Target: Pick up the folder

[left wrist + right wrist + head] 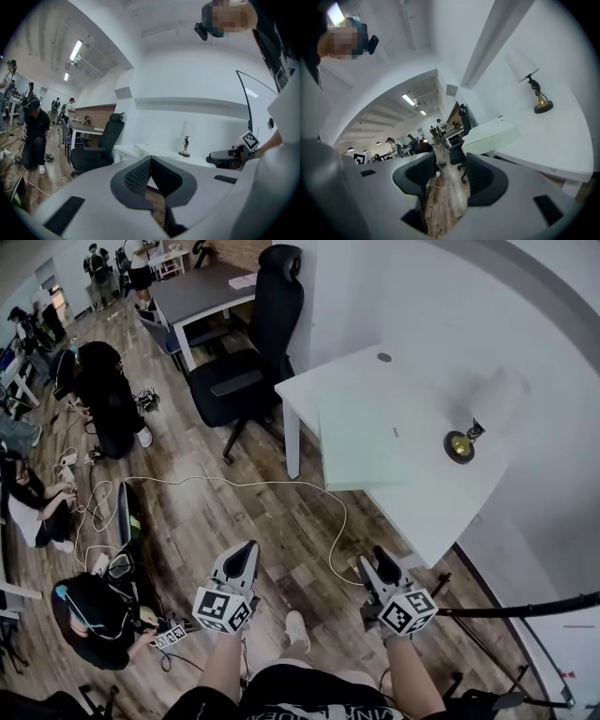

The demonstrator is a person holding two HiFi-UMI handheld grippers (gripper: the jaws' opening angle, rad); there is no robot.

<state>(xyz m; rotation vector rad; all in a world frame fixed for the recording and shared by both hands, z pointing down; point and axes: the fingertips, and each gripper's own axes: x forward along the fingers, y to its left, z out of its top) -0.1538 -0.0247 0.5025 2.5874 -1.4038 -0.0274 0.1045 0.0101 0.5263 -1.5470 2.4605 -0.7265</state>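
The folder (361,439) is a pale, flat rectangle lying on the white table (441,512), near its left edge; it also shows in the right gripper view (491,136). Both grippers hang over the wooden floor, short of the table's near corner. My left gripper (247,552) is shut, its dark pads meeting at the tips (150,161) with nothing between them. My right gripper (382,557) stands open, floor showing through the gap between its pads (450,176). Neither touches the folder.
A brass lamp (460,445) with a white shade stands on the table by the wall. A black office chair (246,371) sits left of the table. A white cable (272,484) crosses the floor. People crouch at left (103,395). A black rod (525,607) juts out at right.
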